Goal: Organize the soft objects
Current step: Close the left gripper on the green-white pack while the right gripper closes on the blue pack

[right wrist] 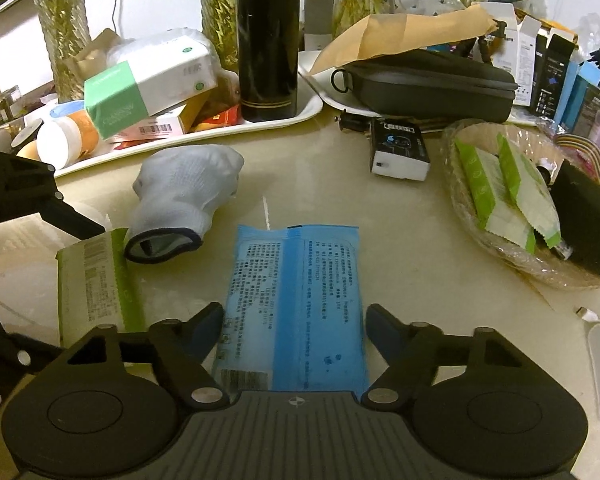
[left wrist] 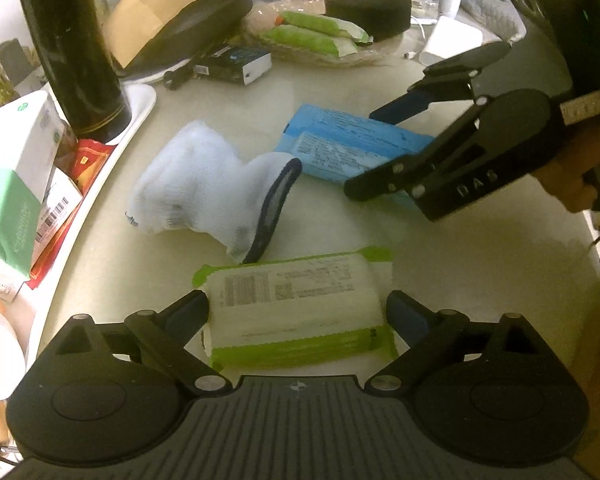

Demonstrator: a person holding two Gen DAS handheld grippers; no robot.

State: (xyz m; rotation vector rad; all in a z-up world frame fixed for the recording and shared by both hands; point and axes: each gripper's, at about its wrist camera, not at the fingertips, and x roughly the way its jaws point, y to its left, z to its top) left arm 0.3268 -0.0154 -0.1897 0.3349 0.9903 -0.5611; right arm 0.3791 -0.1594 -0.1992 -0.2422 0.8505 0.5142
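Two soft packs lie flat on the tabletop [right wrist: 400, 240], each already framed by a gripper. The blue pack [right wrist: 296, 304] lies between the fingers of the right gripper [right wrist: 294, 330], its long axis running away from the camera in line with the gripper, so the fingers bracket its narrow width. They sit just beside its edges; whether they press on it I cannot tell. The green pack [left wrist: 296, 308] lies between the fingers of the left gripper [left wrist: 298, 314], its long axis crosswise, so the fingers span its length. Those fingers are spread wide, near the ends but seemingly not squeezing.

Each hand is nearest its own pack. Both grippers tilt steeply down at the tabletop; the left wrist view shows a hand [left wrist: 580, 184] behind the right gripper [left wrist: 364, 152].

Between and beyond the packs lies a white glove [left wrist: 212, 192], cuff toward the near side, untouched. Farther right sits a basket [right wrist: 460, 208] holding similar green packets [right wrist: 504, 196], probably where the packs belong. A tray [right wrist: 300, 116] with a dark bottle [right wrist: 268, 40] stands at the far left.
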